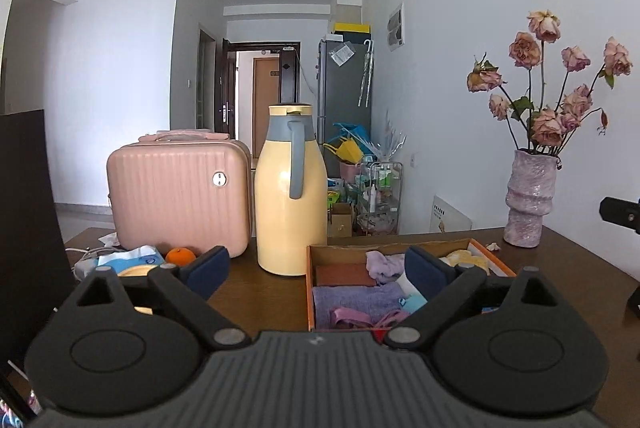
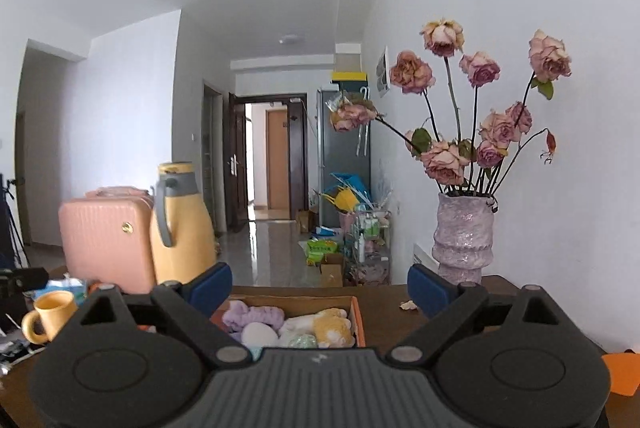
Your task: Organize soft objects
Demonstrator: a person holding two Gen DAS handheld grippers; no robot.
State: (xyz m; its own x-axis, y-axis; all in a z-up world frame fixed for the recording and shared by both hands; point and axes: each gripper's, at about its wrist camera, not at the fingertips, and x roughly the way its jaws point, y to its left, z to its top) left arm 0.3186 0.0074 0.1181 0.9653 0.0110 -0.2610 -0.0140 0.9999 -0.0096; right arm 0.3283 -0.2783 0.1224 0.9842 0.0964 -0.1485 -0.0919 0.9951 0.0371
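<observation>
Both grippers hang above the near edge of a dark wooden table point(image 1: 276, 292), pointing roughly level toward the far hallway. The left gripper point(image 1: 316, 270) has its blue-padded jaws spread wide with nothing between them; the right gripper point(image 2: 320, 286) is equally wide and empty.

The soft objects sit in an orange-rimmed cardboard box point(image 1: 310, 284) on the table, just right of a yellow thermos jug point(image 1: 290, 187). In the left wrist view the box holds a folded purple towel point(image 1: 352, 298), a lilac headband point(image 1: 384, 264), a rust-brown cloth point(image 1: 344, 274) and a pink strap-like piece point(image 1: 360, 318) at the near side. The right wrist view shows the far end of the same box: lilac headband, a white round puff point(image 2: 258, 334) and a white-and-yellow plush item point(image 2: 324, 326) (exact type unclear).

Left of the jug stands a pink hard-shell case point(image 1: 180, 191), with an orange fruit point(image 1: 180, 255) and a tissue pack point(image 1: 132, 258) in front of it. A yellow mug point(image 2: 50, 314) sits near the left edge. A lilac vase point(image 1: 528, 199) of dried roses point(image 1: 548, 95) stands at the far right against the wall.
</observation>
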